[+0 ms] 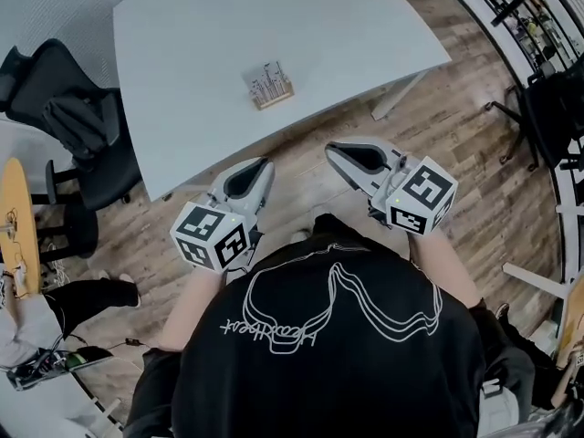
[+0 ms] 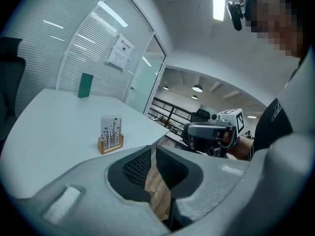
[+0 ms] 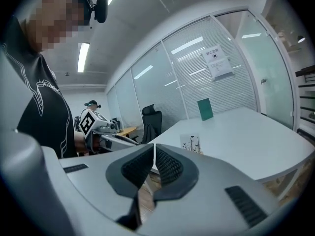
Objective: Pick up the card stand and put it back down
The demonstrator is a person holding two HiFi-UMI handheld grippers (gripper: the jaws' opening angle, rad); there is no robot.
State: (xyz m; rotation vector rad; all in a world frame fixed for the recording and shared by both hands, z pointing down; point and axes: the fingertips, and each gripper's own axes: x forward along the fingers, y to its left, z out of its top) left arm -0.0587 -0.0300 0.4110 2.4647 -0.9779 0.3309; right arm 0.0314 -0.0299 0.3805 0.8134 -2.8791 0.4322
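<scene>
White table [image 1: 347, 35], black office chair [image 1: 82, 126] at its left, carries the card stand [image 1: 270, 84] near its front edge: wooden base, upright white printed cards. Left gripper [image 1: 265, 165] and right gripper [image 1: 331, 150] hover before it, jaws closed, empty.

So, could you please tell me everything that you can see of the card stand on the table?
The card stand is a low block, light wood as it looks, that holds white cards upright. The front card bears thin black drawings like plant stems. The stand sits level and upright on the pale table, toward the side nearest the person but back from that edge. Only the table touches it.
</scene>
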